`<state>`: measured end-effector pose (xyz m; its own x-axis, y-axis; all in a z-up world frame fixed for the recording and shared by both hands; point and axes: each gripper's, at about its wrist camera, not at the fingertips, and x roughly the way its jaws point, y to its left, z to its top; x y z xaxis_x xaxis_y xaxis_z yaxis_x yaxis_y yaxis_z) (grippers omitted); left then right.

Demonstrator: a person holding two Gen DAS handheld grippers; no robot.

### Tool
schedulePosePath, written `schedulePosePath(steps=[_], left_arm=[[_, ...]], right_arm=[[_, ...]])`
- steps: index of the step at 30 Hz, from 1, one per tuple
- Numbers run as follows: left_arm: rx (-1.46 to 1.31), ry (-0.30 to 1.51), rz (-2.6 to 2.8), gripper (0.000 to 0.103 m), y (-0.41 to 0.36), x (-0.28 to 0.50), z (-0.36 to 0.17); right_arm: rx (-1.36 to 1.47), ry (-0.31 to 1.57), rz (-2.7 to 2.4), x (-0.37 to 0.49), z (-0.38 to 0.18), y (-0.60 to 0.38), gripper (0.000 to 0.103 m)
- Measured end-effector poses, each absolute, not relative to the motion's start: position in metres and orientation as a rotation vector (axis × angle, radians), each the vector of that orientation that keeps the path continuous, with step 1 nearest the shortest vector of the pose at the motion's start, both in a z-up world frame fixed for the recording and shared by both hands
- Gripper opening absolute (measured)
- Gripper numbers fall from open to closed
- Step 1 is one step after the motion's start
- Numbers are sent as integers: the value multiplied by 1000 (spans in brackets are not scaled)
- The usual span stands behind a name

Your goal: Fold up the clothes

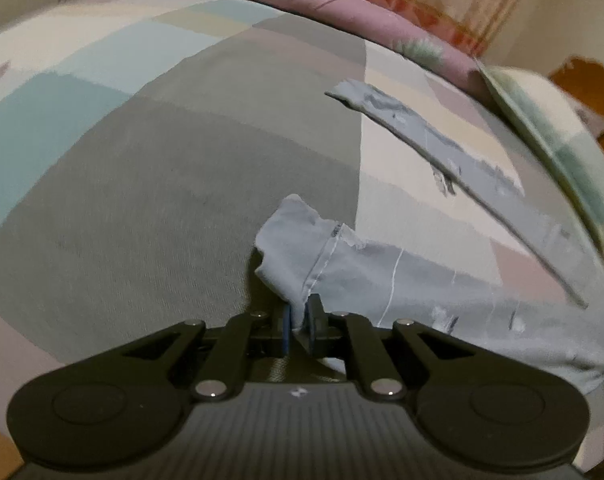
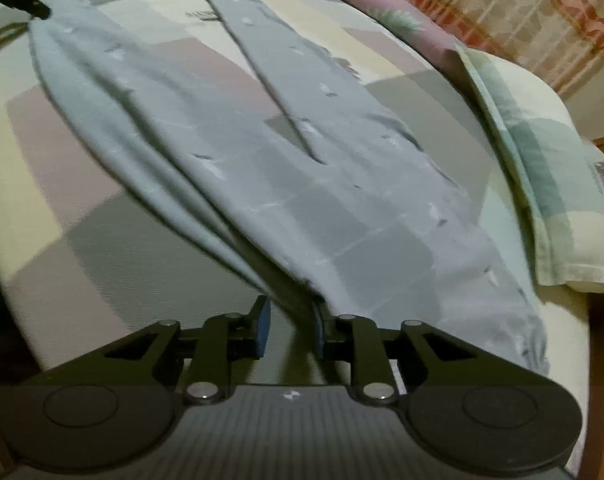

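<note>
**Soft blue-grey cloth, one end pinched and one end let go**

Blue-grey garment (image 2: 285, 152) lies long across the bed (image 1: 121, 184), on the patchwork bedcover. It looks thin, light and floppy — it sags and wrinkles, so it will droop if lifted by one spot. The best places to grab are the corners and the stitched hem (a middle grab would only bunch it up).

The left gripper (image 1: 297, 322) has its jaws nearly closed, pinching a corner of the cloth by the hem. The right gripper (image 2: 289, 330) has its jaws partly open — the cloth edge touches only the right pad, so nothing is squeezed there.
</note>
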<state>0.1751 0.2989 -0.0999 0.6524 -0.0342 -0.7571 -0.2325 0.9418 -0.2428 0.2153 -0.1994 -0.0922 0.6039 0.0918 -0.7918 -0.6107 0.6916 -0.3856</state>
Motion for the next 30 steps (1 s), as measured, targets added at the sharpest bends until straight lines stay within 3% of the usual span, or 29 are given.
schedulePosePath(steps=[5,16,18,25,30], left_arm=[[-210,873,115,9,284,181,-97],[-210,892,118,11,285,184,-95],[-204,895,122,11,284,184,-95],[-204,909,129,11,282,189,-94],[-207,909,129,11,283,188,-94]], right_arm=[[-746,835,481,225,-95,-207,28],[-900,838,579,220,-97,-213,29],[-1048,780,580,205,-104,-202,28],[-1368,639,592,175,-133,-183,6],[-1413,581,568,171,-139,-184,4]])
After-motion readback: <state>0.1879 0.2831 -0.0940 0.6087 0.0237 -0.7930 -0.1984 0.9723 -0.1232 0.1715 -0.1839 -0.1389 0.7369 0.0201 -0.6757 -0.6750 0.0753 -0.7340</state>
